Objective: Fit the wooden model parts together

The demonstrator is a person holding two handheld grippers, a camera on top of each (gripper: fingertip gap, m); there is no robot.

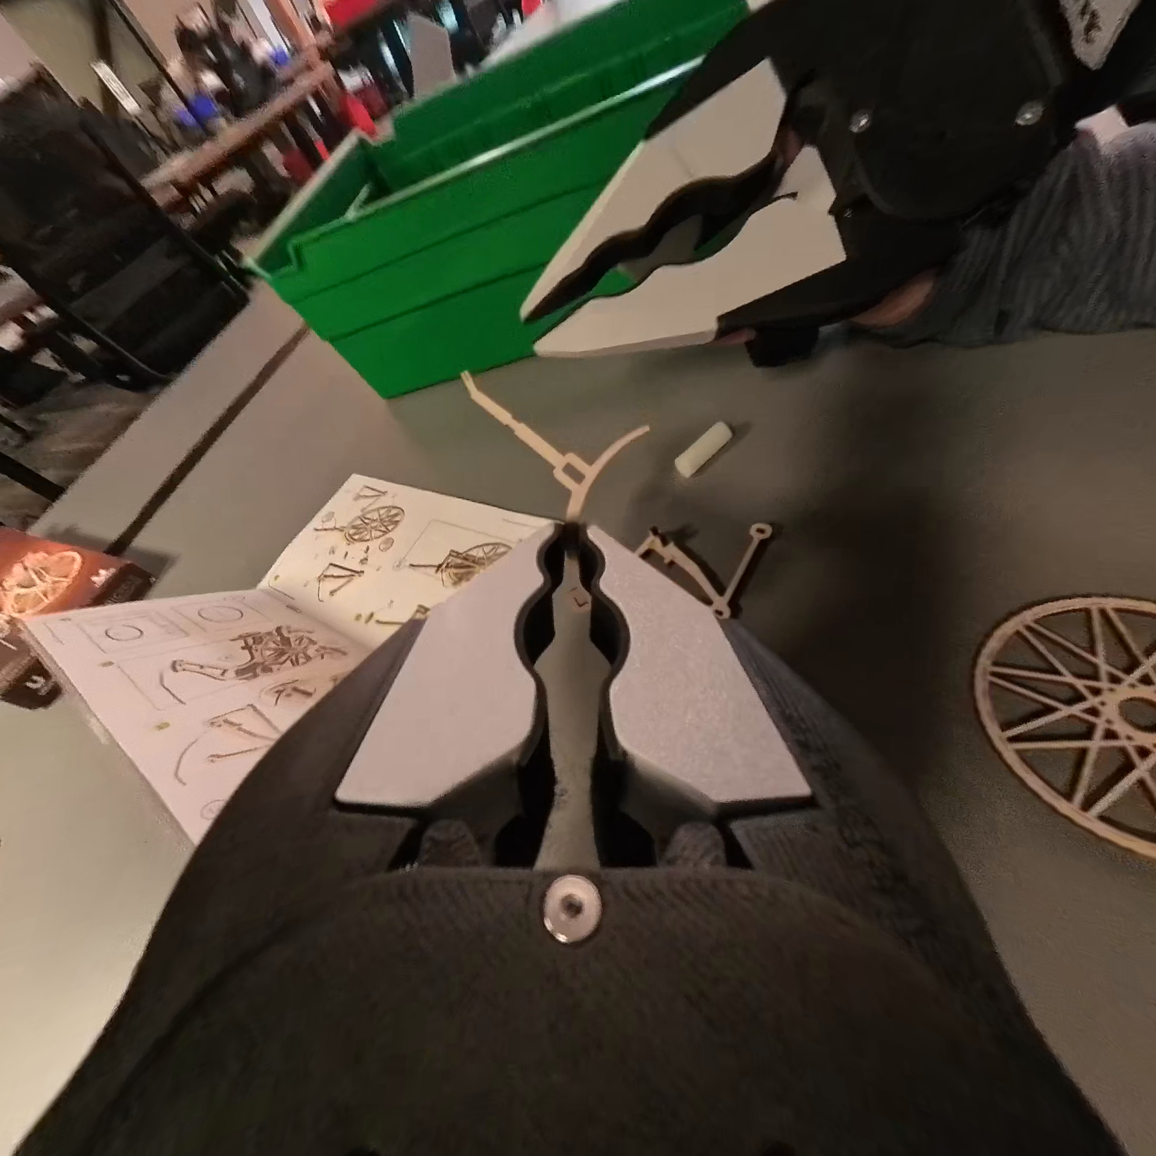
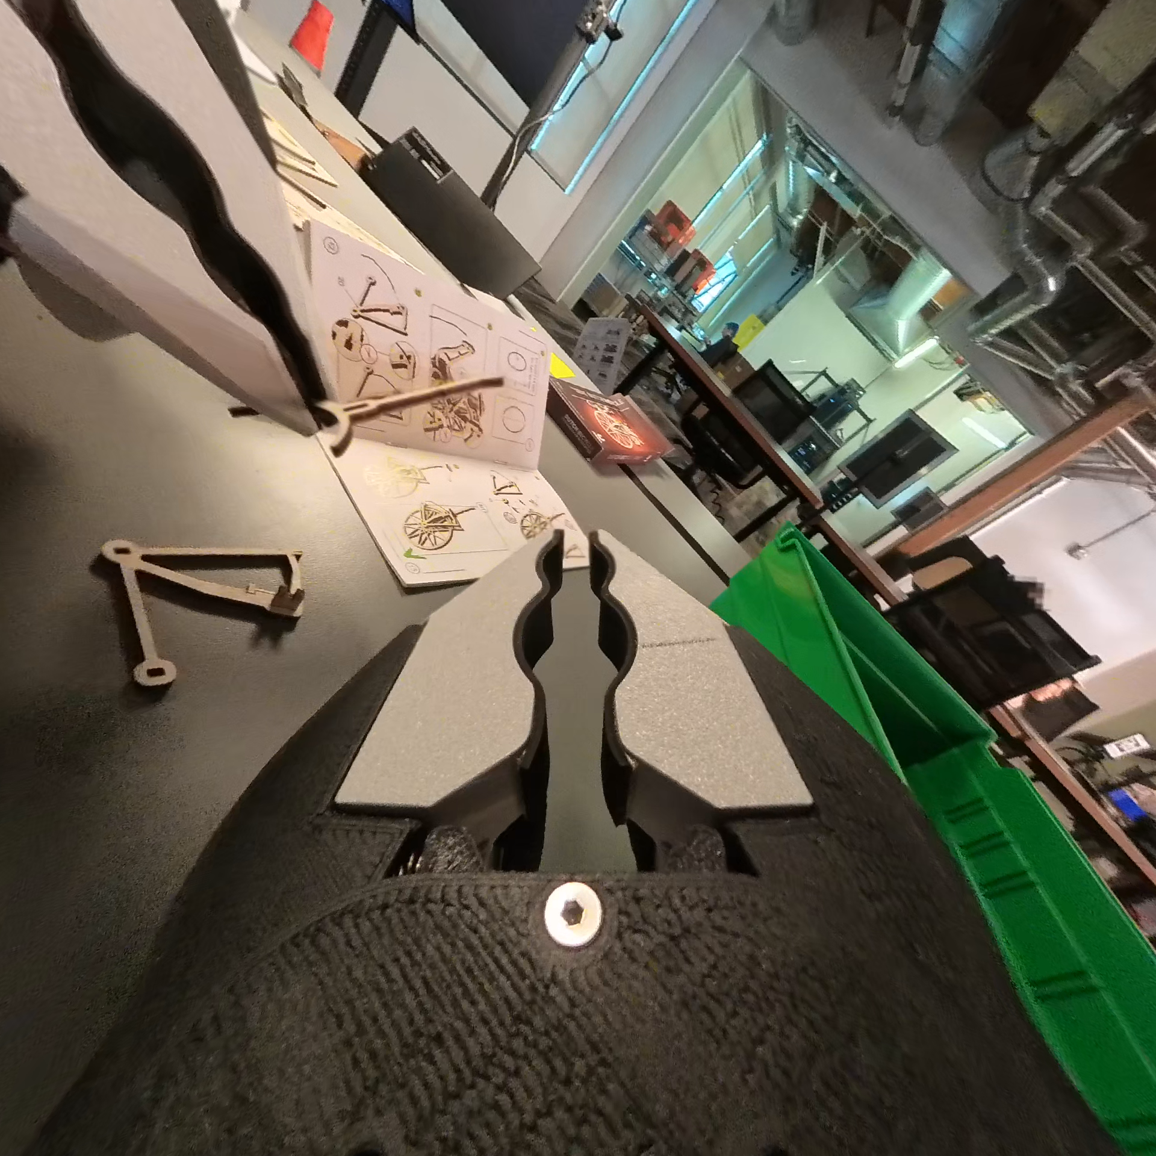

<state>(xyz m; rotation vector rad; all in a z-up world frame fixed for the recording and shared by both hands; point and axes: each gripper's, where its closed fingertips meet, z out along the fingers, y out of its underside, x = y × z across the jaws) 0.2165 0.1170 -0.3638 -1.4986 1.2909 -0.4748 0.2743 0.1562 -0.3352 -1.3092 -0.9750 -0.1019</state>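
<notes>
My left gripper [image 1: 572, 535] is shut on a thin wooden part [image 1: 563, 470], a long rod joined to a curved strip, which sticks out ahead of the tips above the table. The right wrist view shows that part [image 2: 413, 395] held in the air by the left gripper [image 2: 313, 410]. My right gripper [image 2: 575, 544] is slightly open and empty; it also hovers at the upper right of the left wrist view [image 1: 532, 325]. A triangular wooden frame piece [image 2: 206, 582] lies flat on the table [image 1: 707, 563]. A large spoked wooden wheel [image 1: 1076, 713] lies to the right.
An open instruction booklet [image 1: 250, 625] lies on the grey table under and left of the left gripper. A green bin [image 1: 438, 250] stands at the far side, close beside the right gripper [image 2: 938, 782]. A small white cylinder [image 1: 704, 450] and a dark box [image 2: 613, 425] also lie on the table. My right fingertips sit around 8 centimetres from my left ones. To the large spoked wooden wheel [image 1: 1076, 713]: left tips about 15 centimetres, right tips about 20 centimetres.
</notes>
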